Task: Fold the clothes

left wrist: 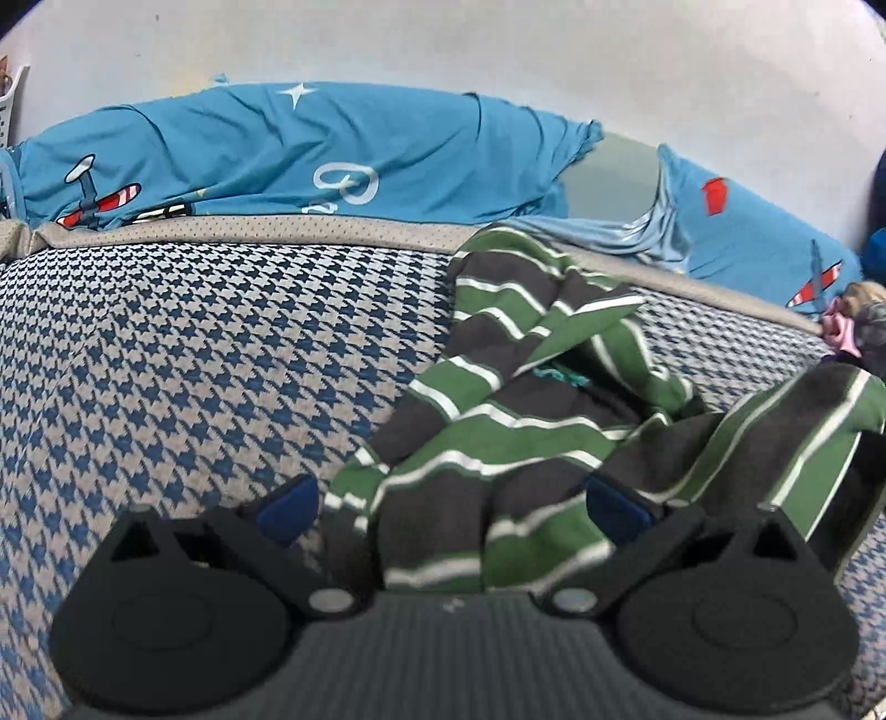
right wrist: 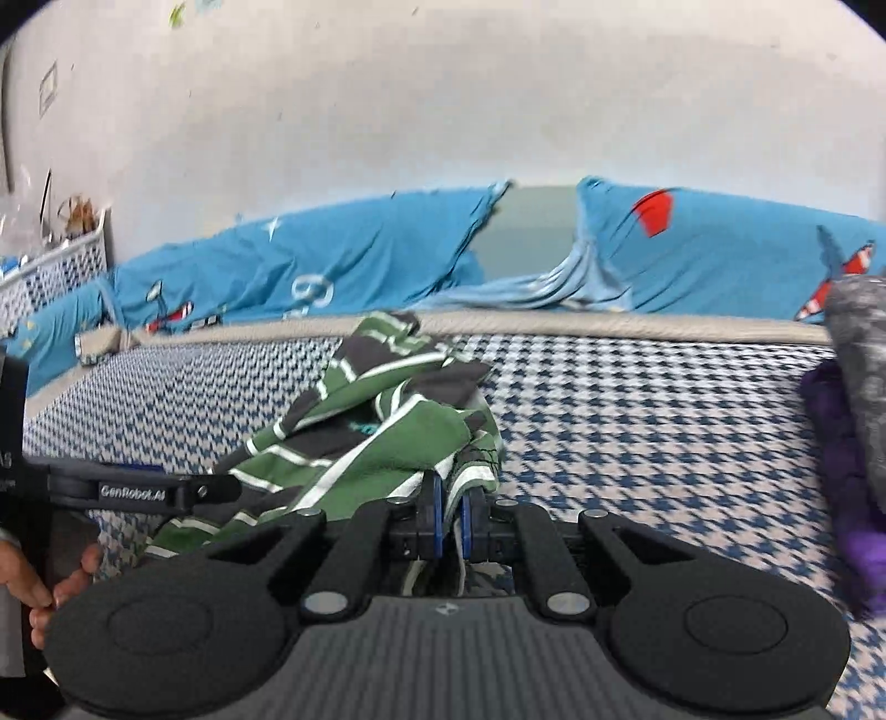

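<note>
A green, dark grey and white striped shirt [left wrist: 515, 421] lies crumpled on a blue and white houndstooth bed cover [left wrist: 194, 360]. My left gripper [left wrist: 451, 507] is open, its blue-padded fingers [left wrist: 288, 507] straddling the near edge of the shirt. In the right wrist view my right gripper [right wrist: 451, 515] is shut on a near edge of the striped shirt [right wrist: 387, 437], cloth pinched between the blue pads [right wrist: 437, 515]. The left gripper [right wrist: 138, 490] shows at the left, beside the shirt, with the person's hand [right wrist: 39, 587] on it.
Blue airplane-print pillows [left wrist: 288, 149] line the white wall [left wrist: 498, 50] behind the bed. A purple and grey pile of clothes [right wrist: 853, 443] lies at the right. A white basket [right wrist: 50, 271] stands at the far left. A doll [left wrist: 858, 321] lies at the right edge.
</note>
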The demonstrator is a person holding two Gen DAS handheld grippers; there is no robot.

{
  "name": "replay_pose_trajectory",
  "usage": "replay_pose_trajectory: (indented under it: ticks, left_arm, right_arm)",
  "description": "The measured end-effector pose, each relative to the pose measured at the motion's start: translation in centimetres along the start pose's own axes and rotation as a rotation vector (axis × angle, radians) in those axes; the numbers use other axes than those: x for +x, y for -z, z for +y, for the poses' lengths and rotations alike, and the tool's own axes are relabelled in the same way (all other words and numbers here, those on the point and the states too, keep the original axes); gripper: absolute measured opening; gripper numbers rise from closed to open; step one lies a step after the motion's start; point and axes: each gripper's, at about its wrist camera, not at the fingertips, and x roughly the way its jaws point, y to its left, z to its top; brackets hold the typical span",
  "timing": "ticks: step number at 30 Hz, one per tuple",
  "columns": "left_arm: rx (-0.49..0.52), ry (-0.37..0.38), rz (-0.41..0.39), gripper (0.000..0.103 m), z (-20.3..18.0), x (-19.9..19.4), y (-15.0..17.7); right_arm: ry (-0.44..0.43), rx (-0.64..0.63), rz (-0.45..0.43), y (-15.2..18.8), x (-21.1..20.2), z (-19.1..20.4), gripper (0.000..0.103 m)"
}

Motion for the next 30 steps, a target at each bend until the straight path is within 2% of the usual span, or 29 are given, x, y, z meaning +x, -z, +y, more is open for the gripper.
replay_pose_trajectory:
  ticks: [7,19,25,30]
  left_arm:
    - [-0.029,-0.001,-0.009,0.103,0.0,-2.3,1.7]
    - [-0.083,-0.013,0.013,0.103,0.4,-4.7,4.9]
    - [-0.131,-0.02,0.013,0.103,0.9,-5.4,5.5]
    - [-0.164,-0.028,0.007,0.103,1.5,-5.8,5.6]
  right_arm:
    - [0.032,0.07,-0.033,1.0,-3.9,-1.6,0.008]
    - [0.13,0.152,0.125,4.5,-5.1,-4.0,0.008]
    - [0.118,0.199,0.105,4.8,-6.2,-5.4,0.013]
    - [0.143,0.24,0.094,4.9,-6.6,-6.9,0.014]
